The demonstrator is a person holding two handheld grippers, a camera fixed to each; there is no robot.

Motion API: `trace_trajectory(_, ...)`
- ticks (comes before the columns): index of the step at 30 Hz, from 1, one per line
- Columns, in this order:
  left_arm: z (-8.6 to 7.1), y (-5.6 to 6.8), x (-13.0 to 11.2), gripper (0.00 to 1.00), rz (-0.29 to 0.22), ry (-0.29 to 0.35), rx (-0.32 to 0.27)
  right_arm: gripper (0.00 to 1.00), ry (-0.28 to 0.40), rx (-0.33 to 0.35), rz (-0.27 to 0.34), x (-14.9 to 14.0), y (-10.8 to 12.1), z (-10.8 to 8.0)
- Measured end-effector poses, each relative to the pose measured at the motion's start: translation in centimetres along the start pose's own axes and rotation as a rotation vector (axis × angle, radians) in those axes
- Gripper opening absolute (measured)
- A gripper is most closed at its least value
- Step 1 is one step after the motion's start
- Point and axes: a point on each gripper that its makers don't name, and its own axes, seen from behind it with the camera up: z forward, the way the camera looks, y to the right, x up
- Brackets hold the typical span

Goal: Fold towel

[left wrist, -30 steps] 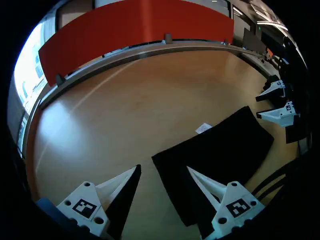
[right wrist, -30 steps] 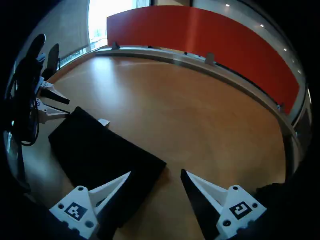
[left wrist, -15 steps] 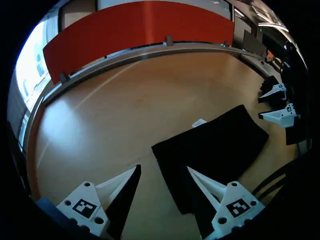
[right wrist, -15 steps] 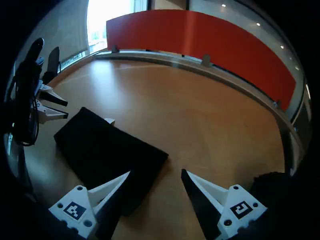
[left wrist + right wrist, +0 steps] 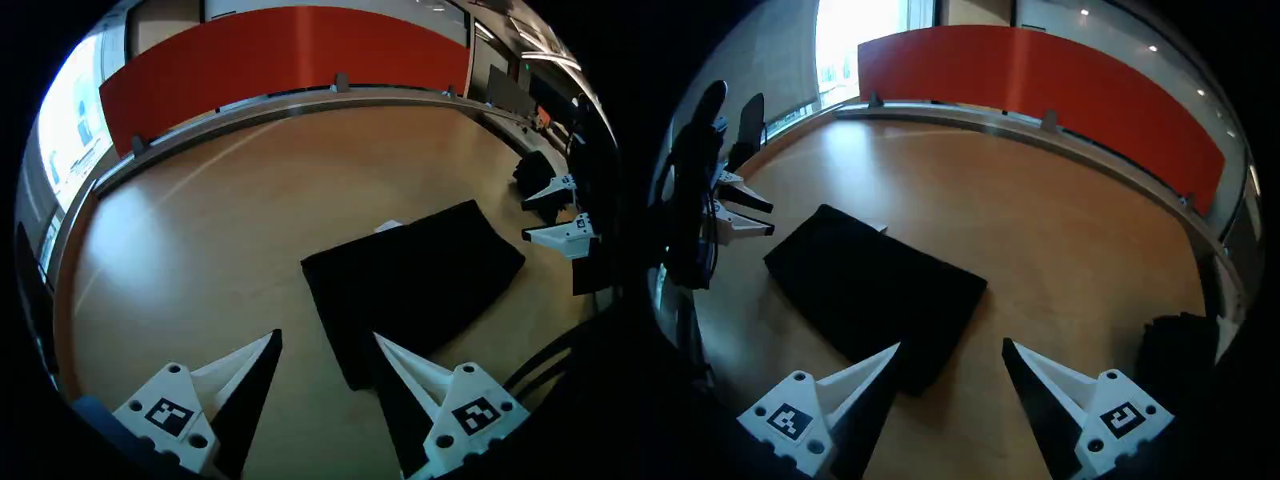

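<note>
I'm backing both off: left gripper [image 5: 326,336] and right gripper [image 5: 950,344] spread wide, holding nothing. The black towel [image 5: 408,276] sits further from my fingers than a second ago, flat and doubled on the wooden table [image 5: 200,240] between them. I'd say the fold is done.

No legible text, number or brand is found. Black-and-white square code patterns [image 5: 169,415] are borne by the white plastic fingers [image 5: 228,370] at the lower frame edge.
</note>
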Motion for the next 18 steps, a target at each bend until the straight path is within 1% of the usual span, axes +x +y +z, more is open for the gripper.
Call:
trace_trajectory(8, -1.1, 0.3, -1.3, 0.73, -0.020, -0.001, 0.003, 0.89, 0.002, 0.000, -0.005, -0.7, -0.4, -0.8)
trace_trajectory(14, -1.8, 0.1, -1.8, 0.73, -0.026, 0.004, 0.016, 0.89, 0.005, 0.012, -0.012, -0.9, -0.7, -1.0)
trace_trajectory(18, -2.5, -0.2, -2.1, 0.73, -0.041, 0.013, 0.028, 0.89, 0.006, 0.023, -0.027, -0.9, -0.9, -1.0)
